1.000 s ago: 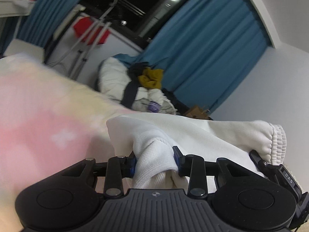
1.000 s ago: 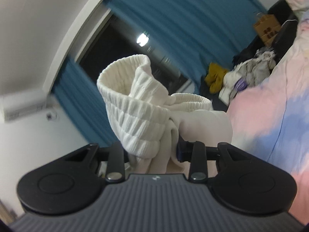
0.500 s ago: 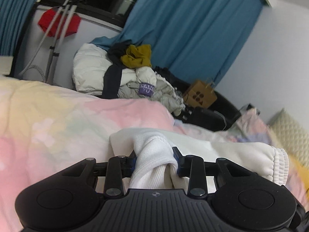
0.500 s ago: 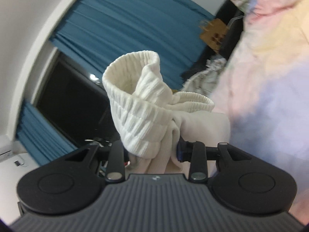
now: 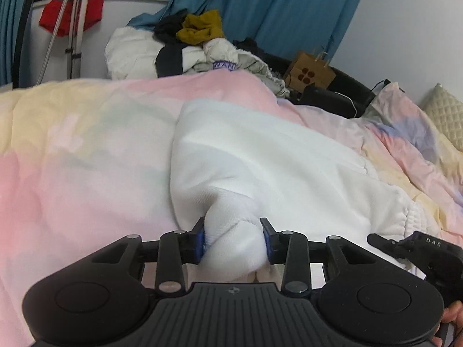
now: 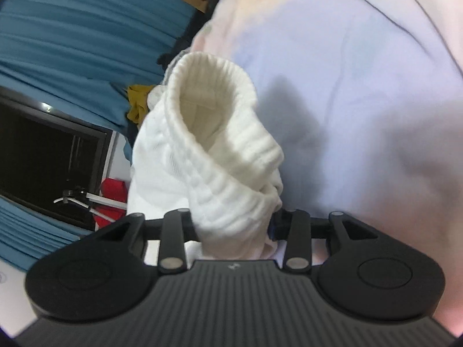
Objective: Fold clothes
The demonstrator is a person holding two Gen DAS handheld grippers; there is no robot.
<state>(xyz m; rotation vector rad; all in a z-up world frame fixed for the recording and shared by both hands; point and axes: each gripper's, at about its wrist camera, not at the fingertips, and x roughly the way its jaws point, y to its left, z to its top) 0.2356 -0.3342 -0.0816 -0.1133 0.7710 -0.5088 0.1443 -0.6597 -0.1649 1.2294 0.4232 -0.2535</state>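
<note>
Item: white garment [image 5: 269,156], knit, with ribbed cuff or hem; lies partly spread across the pastel duvet [image 5: 86,156] of the bed, its near end gathered up and held off the bedding. Left hand-held gripper [image 5: 233,238]: both fingers pressed in on a bunched corner of the white fabric, pinching it firmly; the grip sits at an edge, judged so that the cloth can be drawn taut and carried as one layer. Right hand-held gripper [image 6: 235,225]: closed on the ribbed cuff [image 6: 214,133], which stands up as an open tube above the fingers, with the pastel duvet close behind it; holding by the thick ribbing likely gives a firmer hold than the thin body cloth. In the left wrist view the right hand-held gripper's tip shows at the far right edge, beside the ribbed end of the garment, so the two holds span one side of the piece. Condition: garment held at two points, not lying in a finished fold; whether it is being laid out flat or brought over on itself cannot be told. Surroundings: pile of other clothes [image 5: 185,49] beyond the bed, blue curtain [image 5: 275,8], brown paper bag [image 5: 309,70].
</note>
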